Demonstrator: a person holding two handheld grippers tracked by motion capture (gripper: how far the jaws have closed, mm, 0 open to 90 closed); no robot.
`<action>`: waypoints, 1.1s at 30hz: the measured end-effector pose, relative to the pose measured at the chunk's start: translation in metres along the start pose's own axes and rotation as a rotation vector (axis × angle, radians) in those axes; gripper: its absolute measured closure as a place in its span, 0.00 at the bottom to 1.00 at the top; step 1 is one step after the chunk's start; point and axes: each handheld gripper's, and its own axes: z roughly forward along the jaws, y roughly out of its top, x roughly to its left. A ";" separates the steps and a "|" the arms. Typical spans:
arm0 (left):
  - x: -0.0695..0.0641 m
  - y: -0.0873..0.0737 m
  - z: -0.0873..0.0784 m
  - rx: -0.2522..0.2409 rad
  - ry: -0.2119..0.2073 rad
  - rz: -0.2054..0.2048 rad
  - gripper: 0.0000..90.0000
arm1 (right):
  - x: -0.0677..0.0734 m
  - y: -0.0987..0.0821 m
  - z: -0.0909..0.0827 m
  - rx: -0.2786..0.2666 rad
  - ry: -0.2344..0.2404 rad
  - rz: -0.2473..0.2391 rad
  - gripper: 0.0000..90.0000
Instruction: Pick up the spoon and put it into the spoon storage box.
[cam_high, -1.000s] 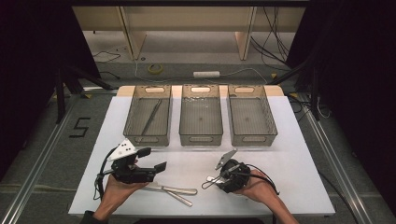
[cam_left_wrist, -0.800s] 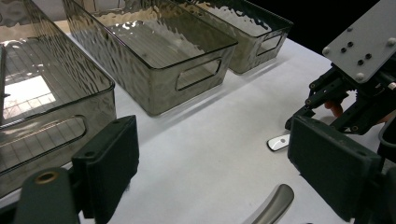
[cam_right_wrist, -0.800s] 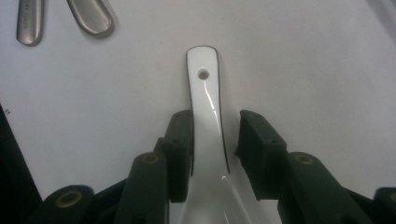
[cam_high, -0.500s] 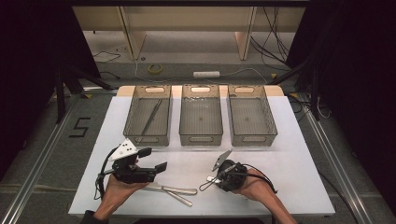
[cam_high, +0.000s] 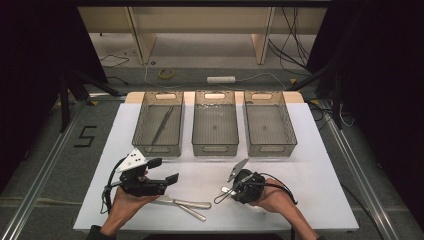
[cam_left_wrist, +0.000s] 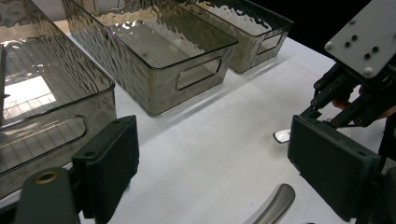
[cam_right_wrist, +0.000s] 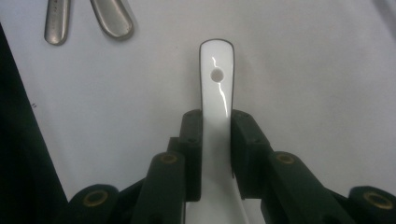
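A white spoon (cam_right_wrist: 217, 88) lies on the white table, its handle with a small hole pointing away in the right gripper view. My right gripper (cam_right_wrist: 217, 128) has just been closing and its pads now press on both sides of that handle. From above, the right gripper (cam_high: 231, 190) sits low at the table's front right. My left gripper (cam_high: 163, 170) hovers at the front left with its jaws wide apart and nothing between them. Two metal utensils (cam_high: 186, 204) lie just beneath and in front of it; one handle end (cam_left_wrist: 276, 201) shows between the left gripper's pads (cam_left_wrist: 112, 163).
Three clear grey bins stand in a row at the back: left (cam_high: 158, 150), middle (cam_high: 215, 149), right (cam_high: 270, 149). A long thin utensil (cam_high: 161, 125) lies in the left bin. The table's front edge runs close under both hands.
The right gripper's jaws have drawn together onto the white spoon's handle. Both hands stayed where they were, and the left gripper stayed open.
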 end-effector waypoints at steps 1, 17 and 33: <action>0.000 0.000 0.000 0.000 0.000 0.001 0.18 | 0.000 0.000 -0.002 -0.007 -0.001 0.001 0.85; 0.000 0.000 0.000 -0.005 0.003 -0.005 0.18 | -0.023 0.002 -0.037 -0.141 -0.042 0.062 0.85; 0.001 0.000 0.000 -0.004 0.002 -0.006 0.18 | -0.062 0.045 -0.070 -0.315 -0.111 0.122 0.85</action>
